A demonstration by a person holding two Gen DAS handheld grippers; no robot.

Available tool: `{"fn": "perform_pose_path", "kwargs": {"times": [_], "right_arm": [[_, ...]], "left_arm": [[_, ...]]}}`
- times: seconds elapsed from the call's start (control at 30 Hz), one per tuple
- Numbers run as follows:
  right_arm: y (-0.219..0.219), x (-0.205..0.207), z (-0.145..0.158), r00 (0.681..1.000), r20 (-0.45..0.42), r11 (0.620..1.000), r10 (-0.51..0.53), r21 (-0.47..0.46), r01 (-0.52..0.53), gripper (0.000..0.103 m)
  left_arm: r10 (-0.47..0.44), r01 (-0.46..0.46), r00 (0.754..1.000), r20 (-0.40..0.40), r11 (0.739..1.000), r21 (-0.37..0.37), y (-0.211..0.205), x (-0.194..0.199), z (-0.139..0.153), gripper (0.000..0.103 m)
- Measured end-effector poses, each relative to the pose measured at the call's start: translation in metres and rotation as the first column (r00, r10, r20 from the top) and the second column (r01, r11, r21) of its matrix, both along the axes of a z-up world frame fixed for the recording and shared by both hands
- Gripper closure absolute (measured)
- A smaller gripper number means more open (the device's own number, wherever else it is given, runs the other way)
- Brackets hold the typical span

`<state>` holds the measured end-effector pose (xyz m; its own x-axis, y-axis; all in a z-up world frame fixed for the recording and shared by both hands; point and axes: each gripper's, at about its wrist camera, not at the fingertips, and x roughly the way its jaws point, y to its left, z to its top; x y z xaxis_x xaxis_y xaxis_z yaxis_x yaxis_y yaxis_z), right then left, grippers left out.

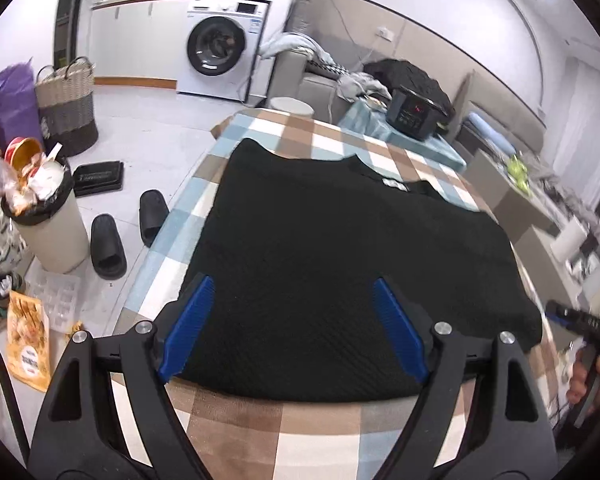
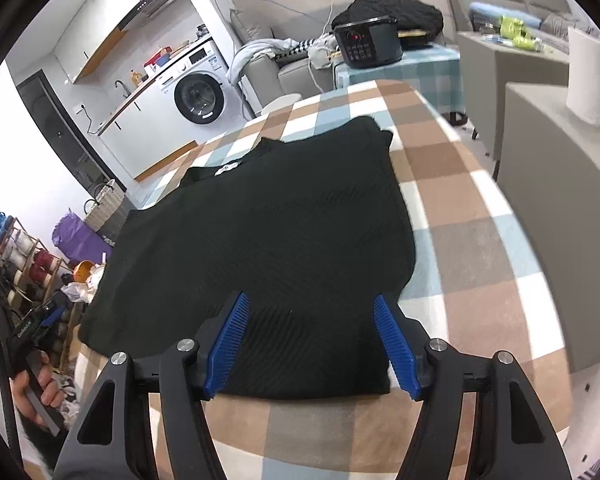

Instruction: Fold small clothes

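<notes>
The black garment lies spread flat on the desk, which is covered by a cloth checked in brown, white and pale blue. Its near hem sits just ahead of and between the blue fingers of the left gripper, which stand spread wide with nothing pinched; the fabric passes under the gap without being pressed. The right gripper hangs over the garment's near right corner, its fingers also spread apart and empty. A small white label shows at the garment's far edge, beyond the fingertips.

To the left of the left fingers, on the tiled floor, stand a full waste bin, a pair of black slippers and a woven basket. Far ahead is a white washing machine under a counter. Beyond the desk's far end a black cooker sits on a small checked stand, with a grey sofa behind. Right of the right fingers, a roll of paper towel stands on a grey cabinet. A hand holding the other gripper's handle shows at the left edge of the right wrist view.
</notes>
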<state>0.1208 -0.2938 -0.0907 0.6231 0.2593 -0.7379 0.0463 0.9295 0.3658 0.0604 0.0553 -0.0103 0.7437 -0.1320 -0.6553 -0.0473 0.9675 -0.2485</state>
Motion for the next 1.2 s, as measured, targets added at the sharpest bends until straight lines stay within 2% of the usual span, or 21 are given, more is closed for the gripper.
{"fn": "perform_pose_path", "kwargs": {"times": [0.1,0.2,0.47,0.6,0.63,0.7,0.77,0.8,0.87,1.03,1.2], "right_arm": [[-0.001,0.002,-0.005,1.000,-0.023,1.000,-0.008,-0.009,0.008,0.036],[-0.005,0.004,-0.017,0.998,-0.060,0.999,-0.009,0.032,0.011,0.036],[-0.013,0.005,-0.029,0.994,-0.103,0.999,-0.028,-0.025,0.026,0.036],[-0.023,0.006,-0.037,0.992,-0.116,0.999,-0.046,0.002,0.046,0.037],[-0.024,0.006,-0.038,0.993,-0.111,0.999,-0.041,0.014,0.043,0.038],[-0.020,0.006,-0.038,0.995,-0.093,0.999,-0.029,0.022,0.031,0.059],[-0.011,0.007,-0.037,0.997,-0.072,1.000,-0.020,-0.022,0.019,0.069],[-0.007,0.006,-0.034,0.999,-0.046,0.999,-0.019,-0.047,0.017,0.079],[0.002,0.004,-0.027,1.000,0.003,0.997,-0.008,-0.072,0.008,0.089],[0.018,-0.007,0.003,0.997,0.079,0.992,0.014,-0.130,-0.004,0.092],[-0.003,-0.004,-0.005,1.000,0.012,0.990,-0.015,-0.143,0.017,0.092]], "left_arm": [[-0.025,0.025,1.000,-0.007,0.998,0.059,-0.006,-0.005,-0.003,0.023],[-0.038,0.039,0.999,-0.038,0.998,0.050,-0.006,-0.003,-0.010,0.023],[-0.024,0.031,0.996,-0.081,0.996,0.084,-0.002,0.010,-0.028,0.023],[-0.016,0.024,0.995,-0.095,0.996,0.089,0.003,0.014,-0.034,0.023],[-0.015,0.024,0.995,-0.101,0.996,0.081,0.005,0.016,-0.037,0.023],[-0.011,0.019,0.994,-0.108,0.997,0.072,0.008,0.018,-0.040,0.023],[-0.005,0.013,0.993,-0.116,0.998,0.068,0.011,0.020,-0.042,0.023],[-0.004,0.012,0.993,-0.117,0.998,0.067,0.012,0.020,-0.043,0.023],[0.000,0.009,0.993,-0.117,0.997,0.072,0.014,0.021,-0.044,0.023],[0.022,-0.012,0.992,-0.128,0.997,0.077,0.021,0.023,-0.047,0.023],[0.044,-0.032,0.989,-0.138,0.996,0.089,0.028,0.021,-0.048,0.023]]}}
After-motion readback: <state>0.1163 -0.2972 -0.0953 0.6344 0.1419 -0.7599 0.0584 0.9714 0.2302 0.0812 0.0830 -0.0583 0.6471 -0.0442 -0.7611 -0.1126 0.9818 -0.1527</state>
